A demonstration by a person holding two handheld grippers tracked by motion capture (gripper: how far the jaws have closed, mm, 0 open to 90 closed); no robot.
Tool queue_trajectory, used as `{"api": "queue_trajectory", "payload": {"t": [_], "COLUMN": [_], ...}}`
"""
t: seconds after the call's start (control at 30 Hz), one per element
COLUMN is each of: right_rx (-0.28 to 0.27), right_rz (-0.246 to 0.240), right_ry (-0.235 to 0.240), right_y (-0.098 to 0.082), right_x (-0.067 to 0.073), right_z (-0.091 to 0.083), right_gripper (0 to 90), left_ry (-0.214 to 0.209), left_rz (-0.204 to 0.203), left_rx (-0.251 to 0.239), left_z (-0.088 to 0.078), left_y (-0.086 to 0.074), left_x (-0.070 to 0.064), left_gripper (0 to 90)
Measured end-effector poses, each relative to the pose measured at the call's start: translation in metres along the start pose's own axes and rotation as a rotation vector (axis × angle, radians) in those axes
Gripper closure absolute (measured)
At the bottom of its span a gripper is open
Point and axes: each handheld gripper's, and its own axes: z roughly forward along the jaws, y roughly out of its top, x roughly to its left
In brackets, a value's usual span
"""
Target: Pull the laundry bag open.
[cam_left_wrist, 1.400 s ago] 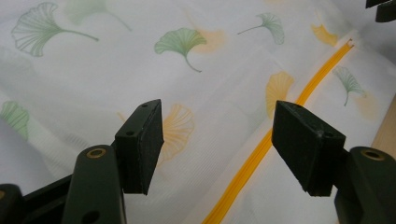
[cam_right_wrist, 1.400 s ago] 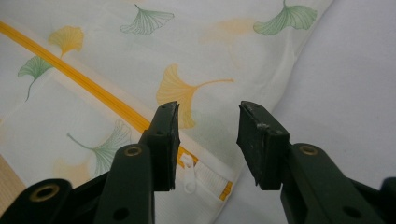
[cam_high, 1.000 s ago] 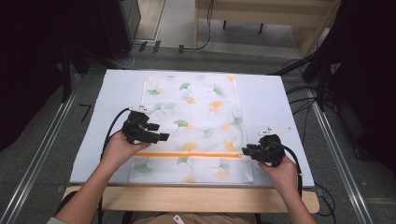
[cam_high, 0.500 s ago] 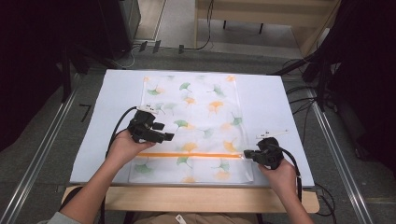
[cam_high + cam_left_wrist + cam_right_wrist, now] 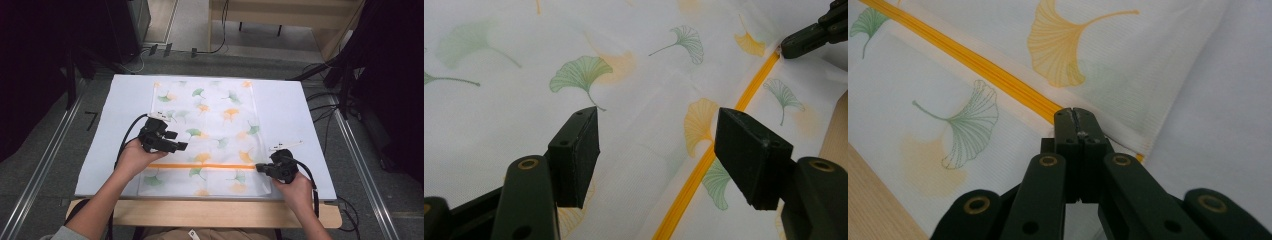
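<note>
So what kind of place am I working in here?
Likely a lab or recording workspace, not a home: a covered table edged by metal rails, cables trailing over a grey floor, dark surroundings.

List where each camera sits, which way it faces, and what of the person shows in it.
High view: above the person's side, looking forward and down on the table; both forearms, left gripper, right gripper.
Left gripper view: rides that gripper, open jaws over the leaf-print cloth.
Right gripper view: rides that gripper, jaws shut at the zipper end.
Shared: cloth and orange zipper.
</note>
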Motion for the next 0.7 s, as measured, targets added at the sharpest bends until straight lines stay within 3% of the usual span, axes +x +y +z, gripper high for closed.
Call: {"api": "queue_trajectory", "payload": {"t": [0.3,0.57,0.7], "right_rx": [-0.029,-0.09,-0.082], "right_rz": [-0.028,-0.033,-0.037], "right_ry": [-0.024,-0.087,-0.11], "right_y": [0.007,0.002,-0.003], "right_x": [0.005,-0.004,-0.01], "right_z": [0.0,-0.022,-0.026], "right_gripper": [90.0,84.3,78.2], "left_ry": [-0.03,-0.033,-0.042], "left_rz": [-0.012,0.013,0.012], "left_rx": [-0.009,-0.002,-0.013], "left_z": [0.001,0.004,0.005], "left_y": [0.001,0.003,0.005], "left_x": [-0.003,-0.012,-0.015], "left_gripper": [39.3,41.1,41.6]}}
